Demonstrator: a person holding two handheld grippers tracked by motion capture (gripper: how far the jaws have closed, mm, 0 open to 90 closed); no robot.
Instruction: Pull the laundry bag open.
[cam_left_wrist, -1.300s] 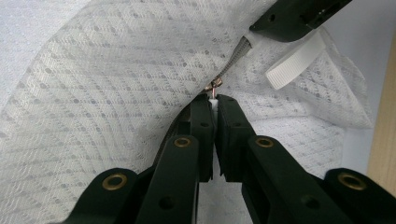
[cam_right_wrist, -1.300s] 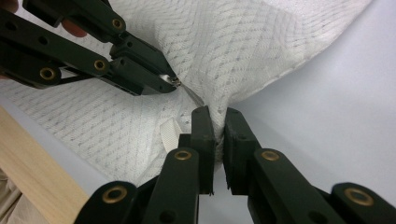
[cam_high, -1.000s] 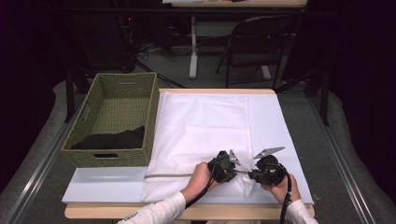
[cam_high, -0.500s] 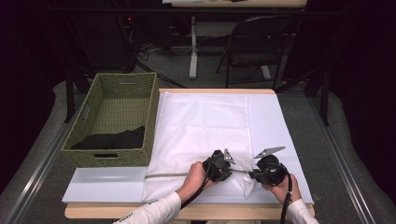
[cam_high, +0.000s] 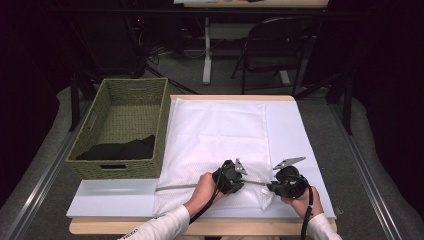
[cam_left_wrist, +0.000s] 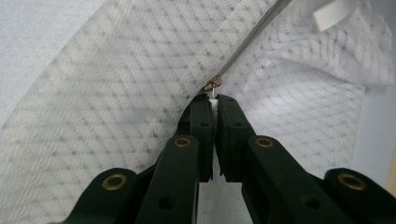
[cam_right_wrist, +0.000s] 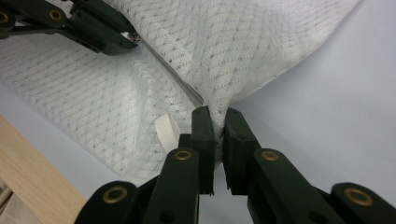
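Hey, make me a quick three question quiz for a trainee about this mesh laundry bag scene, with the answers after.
1. True or false: the left gripper is shut on the small metal zipper pull of the white mesh laundry bag.
2. What does the right gripper pinch? A) the woven green basket B) a corner of the bag's mesh C) the light wooden table edge
3. Fill in: a dark folded cloth lies inside the ____.

Key: 1 true. 2 B. 3 basket.
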